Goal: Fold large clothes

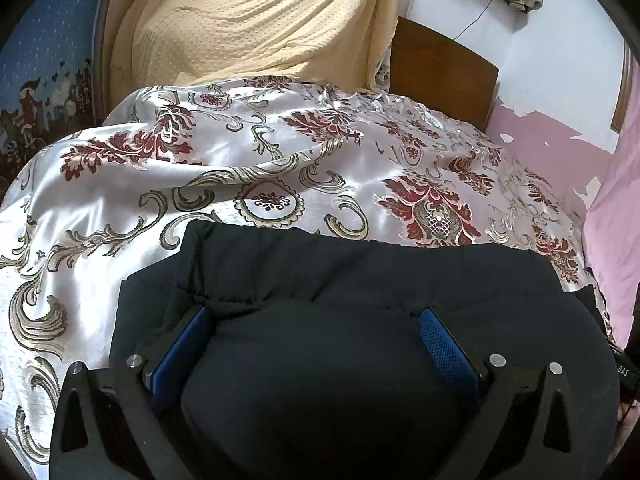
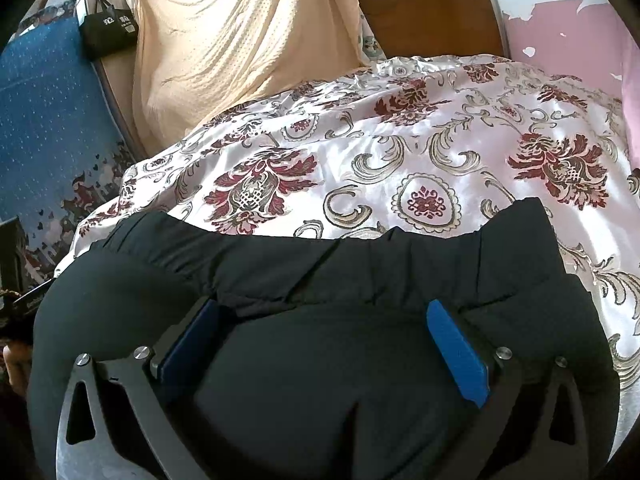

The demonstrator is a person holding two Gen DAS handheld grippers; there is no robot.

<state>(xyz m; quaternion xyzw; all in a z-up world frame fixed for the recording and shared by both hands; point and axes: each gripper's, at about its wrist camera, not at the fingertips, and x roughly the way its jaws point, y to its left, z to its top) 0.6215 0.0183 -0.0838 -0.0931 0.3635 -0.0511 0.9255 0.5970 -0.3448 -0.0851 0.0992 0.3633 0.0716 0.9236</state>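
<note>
Two grippers work the near edge of the bed, each with its blue-padded fingers spread wide apart and a bulge of black garment [image 1: 360,280] lying between them. The left gripper [image 1: 316,320] straddles a rounded fold of the dark cloth, its pads [image 1: 444,344] beside the fabric rather than pinching it; the right gripper [image 2: 326,316] stands the same way over its own part of the black garment [image 2: 360,264]. Neither tool is clamped on anything. Just beyond, a gathered band runs across the garment's far edge, which rests on the floral satin bedspread [image 1: 240,152]. Farther off hang a cream dotted blanket [image 1: 248,20] and a wooden headboard [image 1: 440,72], with a blue patterned cloth [image 2: 44,120] to the left. The likely risk is that thick, puffy cloth springs back once released, or that the slick satin beneath lets the folded stack slide and skew. Closing on too thin a layer could drag only the top ply.
</note>
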